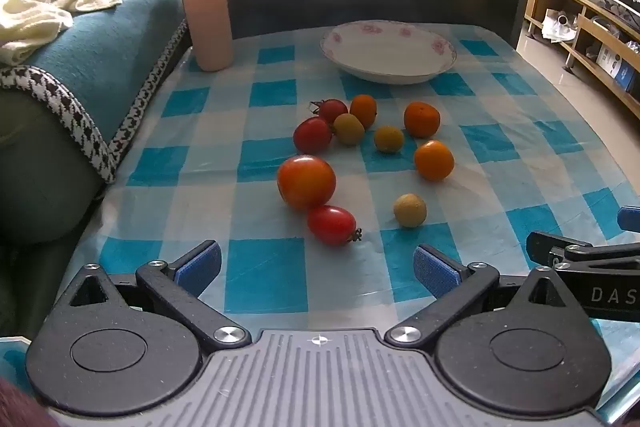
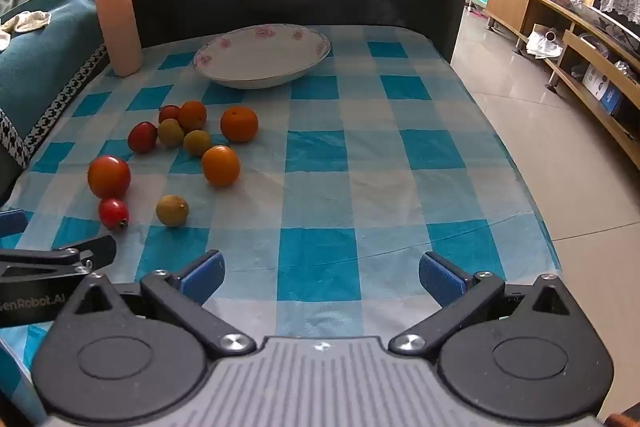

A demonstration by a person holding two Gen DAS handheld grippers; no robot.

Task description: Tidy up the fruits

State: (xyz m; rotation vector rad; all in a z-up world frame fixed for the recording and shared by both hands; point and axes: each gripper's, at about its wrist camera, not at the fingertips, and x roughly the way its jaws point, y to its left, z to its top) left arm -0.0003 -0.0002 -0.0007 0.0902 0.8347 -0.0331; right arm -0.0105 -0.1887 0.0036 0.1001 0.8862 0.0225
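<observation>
Left gripper [image 1: 318, 265] has its jaws wide apart, nothing between the pads; right gripper [image 2: 322, 273] same, wide apart and empty. Both sit at the near edge of the bench [image 2: 400, 155], side by side, neither touching any fruit.

Fruits lie loose on the checked cloth, none in the plate [image 1: 388, 53] yet. Nearest the left gripper: a small red tomato [image 1: 332, 225] touching a big tomato [image 1: 307, 182] just behind it, and a brownish-yellow fruit [image 1: 409, 209] off to the side, apart. Further back a cluster: two more red tomatoes, two brownish-yellow fruits and three oranges [image 1: 434, 160], some touching, near the plate but not in it. Plate sits at the far side, bare as far as the views show, w/ a pink cylinder [image 1: 205, 5] standing beside it.

Judgement: task looks barely begun — nothing sorted, approx. ten pieces left to move, assuming the plate is the target.

Pose: both grippers tilt downward toward the cloth, looking over the pile. Left one lines up w/ the near small tomato; right one faces bare cloth, fruit off to its left.
</observation>
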